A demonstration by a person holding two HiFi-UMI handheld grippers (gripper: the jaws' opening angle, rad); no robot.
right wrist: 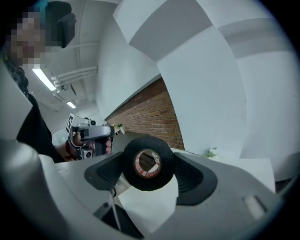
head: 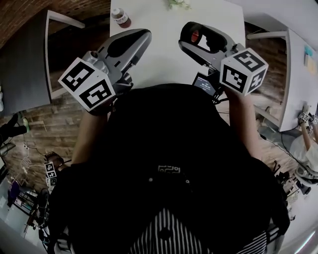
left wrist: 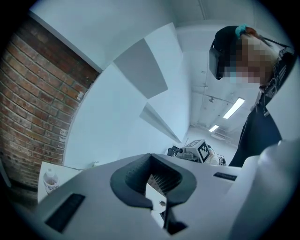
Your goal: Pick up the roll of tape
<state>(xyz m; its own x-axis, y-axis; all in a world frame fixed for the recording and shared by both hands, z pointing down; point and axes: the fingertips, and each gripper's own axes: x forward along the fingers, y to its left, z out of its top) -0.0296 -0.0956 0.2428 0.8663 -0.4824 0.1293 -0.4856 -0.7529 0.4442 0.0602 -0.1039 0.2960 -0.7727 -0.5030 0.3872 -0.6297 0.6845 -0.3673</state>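
The roll of tape is black with a reddish core, and my right gripper is shut on it, holding it in the air above the white table. In the right gripper view the roll of tape stands on edge between the two dark pads, its hole facing the camera, inside the right gripper. My left gripper hangs to the left at about the same height. In its own view the left gripper has its jaws together with nothing between them.
A small bottle with a dark cap and a little plant stand at the table's far end. A small screen device lies near the front edge. A chair stands left, another white table right.
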